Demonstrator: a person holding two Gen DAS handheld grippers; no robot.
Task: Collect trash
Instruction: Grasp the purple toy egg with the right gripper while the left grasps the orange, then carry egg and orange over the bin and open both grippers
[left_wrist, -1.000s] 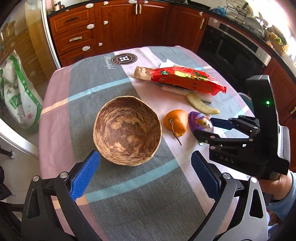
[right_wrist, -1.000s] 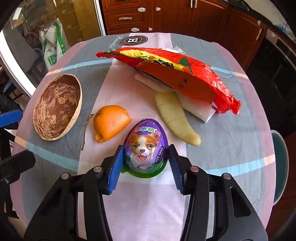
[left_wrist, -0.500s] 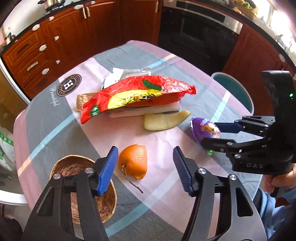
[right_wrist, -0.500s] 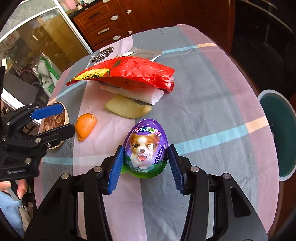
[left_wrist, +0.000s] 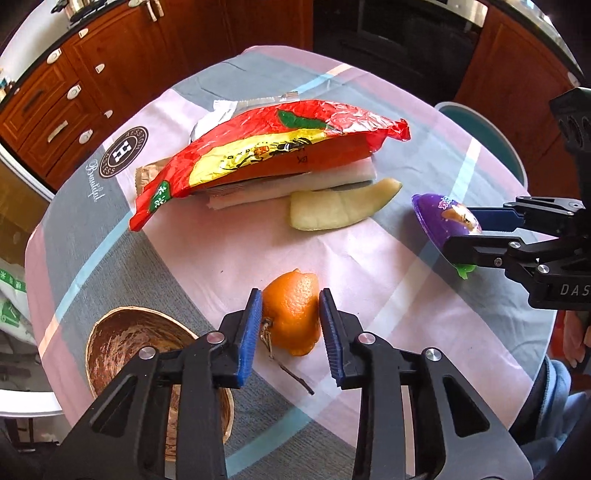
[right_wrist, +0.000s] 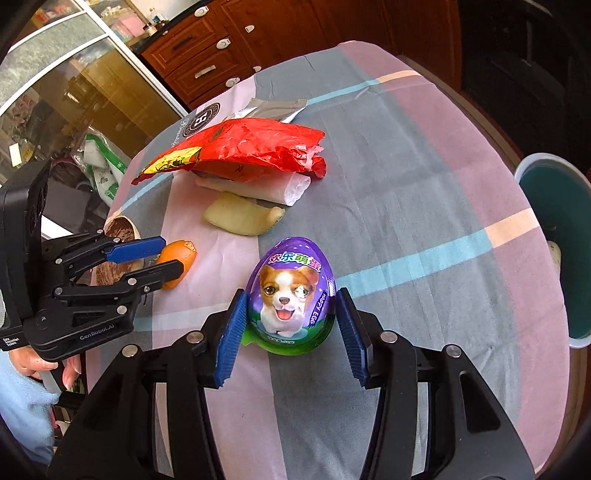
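Two grippers busy: left gripper pinches orange peel on tablecloth; right gripper clamps purple egg pkg.

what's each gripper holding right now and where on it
Right gripper clamps the purple egg package by its two sides, near the base. Left gripper pinches the orange peel across its sides.
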